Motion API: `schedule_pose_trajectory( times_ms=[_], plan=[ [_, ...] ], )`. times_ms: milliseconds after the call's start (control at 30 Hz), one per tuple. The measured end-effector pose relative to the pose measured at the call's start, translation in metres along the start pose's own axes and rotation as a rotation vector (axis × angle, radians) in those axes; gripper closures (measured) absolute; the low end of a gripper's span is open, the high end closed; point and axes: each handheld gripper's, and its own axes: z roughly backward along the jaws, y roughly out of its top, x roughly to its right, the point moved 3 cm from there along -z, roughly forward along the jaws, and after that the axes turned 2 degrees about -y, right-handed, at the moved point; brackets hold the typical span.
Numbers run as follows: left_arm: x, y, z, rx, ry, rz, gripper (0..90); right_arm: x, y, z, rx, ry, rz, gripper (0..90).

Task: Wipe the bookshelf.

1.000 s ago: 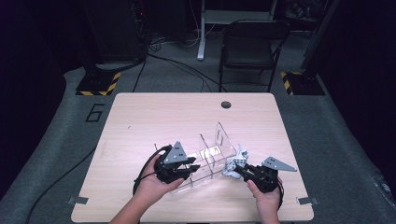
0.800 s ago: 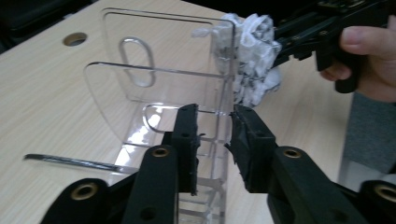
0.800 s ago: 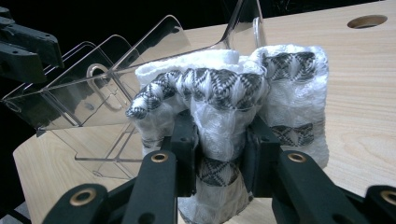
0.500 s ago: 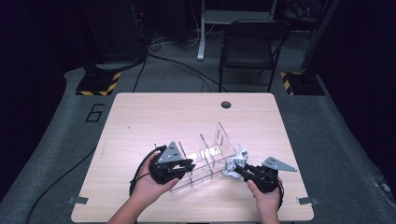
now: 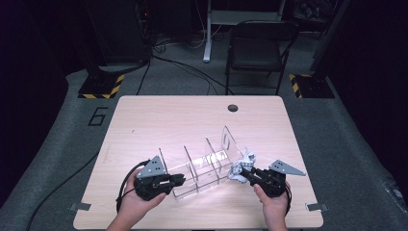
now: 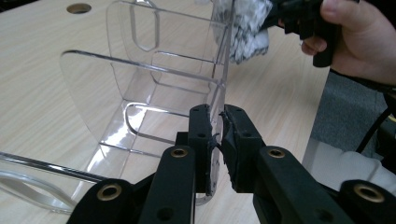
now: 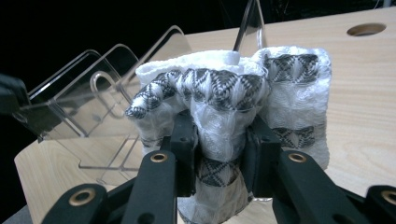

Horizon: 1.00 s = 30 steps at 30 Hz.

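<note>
- A clear acrylic rack with upright dividers is seen lying on the wooden counter, near the front edge, betw. the two hands.
- Left gripper: the fingers have just been closing and are now clamped on a thin edge of the rack's wall; the panel is seen pinched betw. the pads in the left gripper view.
- Right gripper: fingers are clamped on a bunched black-and-white knitted cloth, held against the rack's tall end panel at the right.
- Handling, rack — judged stiff, light, smooth and slippery; it is likely to skid on the counter if pushed, and a thin panel could crack if twisted. It is best gripped at an outer wall edge, low, as done now.
- Handling, cloth — judged soft, light, compressible; it is best held by a thick fold so it isn't pulled loose when rubbed along the acrylic.
</note>
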Motion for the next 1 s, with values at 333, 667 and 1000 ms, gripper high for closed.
schedule_pose_trajectory(
  times_ms=[333, 667, 1000],
  plan=[
    [-0.001, -0.012, -0.004, 0.075, -0.044, -0.003, 85.7, -0.002, 0.031, 0.013, 0.012, -0.075, 0.033, 69.6],
    [0.004, -0.012, -0.006, 0.064, -0.021, -0.055, 86.5, -0.027, 0.037, -0.009, -0.077, -0.128, 0.120, 69.6],
    [0.001, -0.013, -0.009, 0.077, -0.043, -0.003, 84.6, -0.049, 0.052, -0.022, -0.084, -0.092, 0.198, 69.2]
  ],
)
